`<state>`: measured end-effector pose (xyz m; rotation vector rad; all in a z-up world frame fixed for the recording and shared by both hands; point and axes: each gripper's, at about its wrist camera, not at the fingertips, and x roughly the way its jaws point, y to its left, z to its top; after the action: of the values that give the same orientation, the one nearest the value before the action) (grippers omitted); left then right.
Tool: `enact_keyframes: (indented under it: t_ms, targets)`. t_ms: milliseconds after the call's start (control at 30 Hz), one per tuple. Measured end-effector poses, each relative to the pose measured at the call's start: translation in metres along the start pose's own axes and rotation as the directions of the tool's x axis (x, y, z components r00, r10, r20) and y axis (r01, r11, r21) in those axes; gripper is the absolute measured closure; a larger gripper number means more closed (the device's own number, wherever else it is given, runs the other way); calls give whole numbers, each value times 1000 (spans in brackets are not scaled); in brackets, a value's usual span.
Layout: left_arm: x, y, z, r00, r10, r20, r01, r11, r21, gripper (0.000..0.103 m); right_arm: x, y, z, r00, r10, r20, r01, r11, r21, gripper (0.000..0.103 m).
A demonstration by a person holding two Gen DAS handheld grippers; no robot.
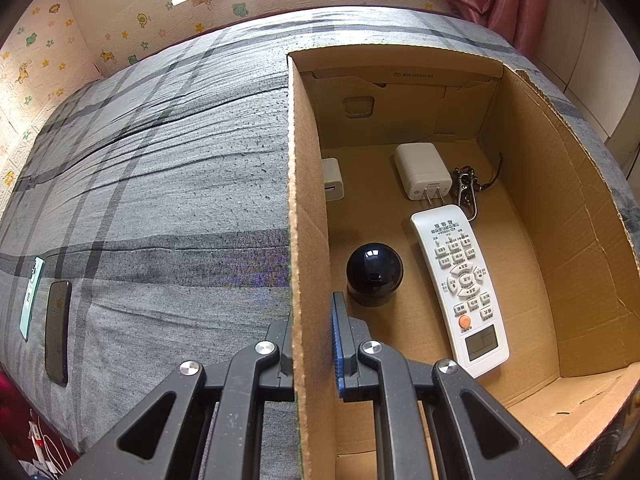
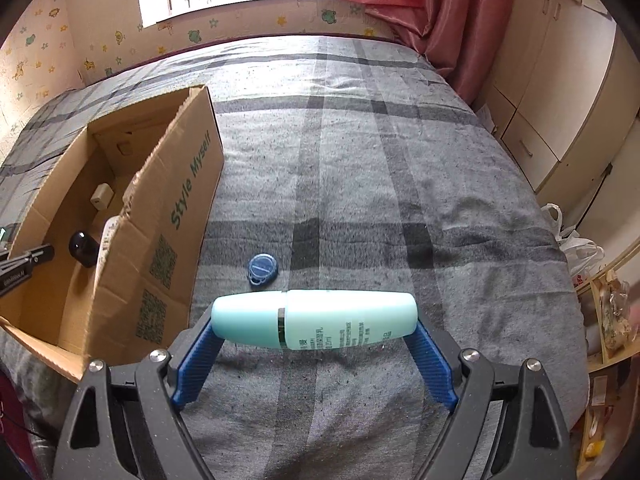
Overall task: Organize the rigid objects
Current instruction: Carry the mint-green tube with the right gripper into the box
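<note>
The left gripper (image 1: 314,344) pinches the box (image 1: 304,200) wall, so the right gripper (image 2: 314,354), squeezing the bottle (image 2: 316,318) endwise, should carry it level.

left gripper (image 1: 312,344) fingers pinch the cardboard box (image 1: 528,184) wall; black ball (image 1: 374,270), remote (image 1: 460,284) and charger (image 1: 422,170) lie inside.

the bedspread (image 2: 360,184) is showing grey with darker plaid bands. the cardboard box (image 2: 168,200) is showing plain brown with green lettering and green square codes on its side. the bottle (image 2: 320,320) is showing pale mint green with a thin dark ring. the tag (image 2: 262,269) beyond it is showing dark blue. inside the box, the remote (image 1: 460,284) is showing white with an orange button, the ball (image 1: 374,270) glossy black, the charger (image 1: 422,170) white. the curtain (image 2: 440,8) is showing pink, and the wall (image 1: 52,48) cream with small animal and star prints.
</note>
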<state>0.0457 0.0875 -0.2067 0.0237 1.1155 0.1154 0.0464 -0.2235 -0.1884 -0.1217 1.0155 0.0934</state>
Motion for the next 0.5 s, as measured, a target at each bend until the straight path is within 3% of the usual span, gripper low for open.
enact_keyframes:
  t_ms: [500]
  targets:
    - [0,-1,2,1000,-4,-1,4,1000,-2,91,-37,14,44,998,36,53,-34,999,-27,13]
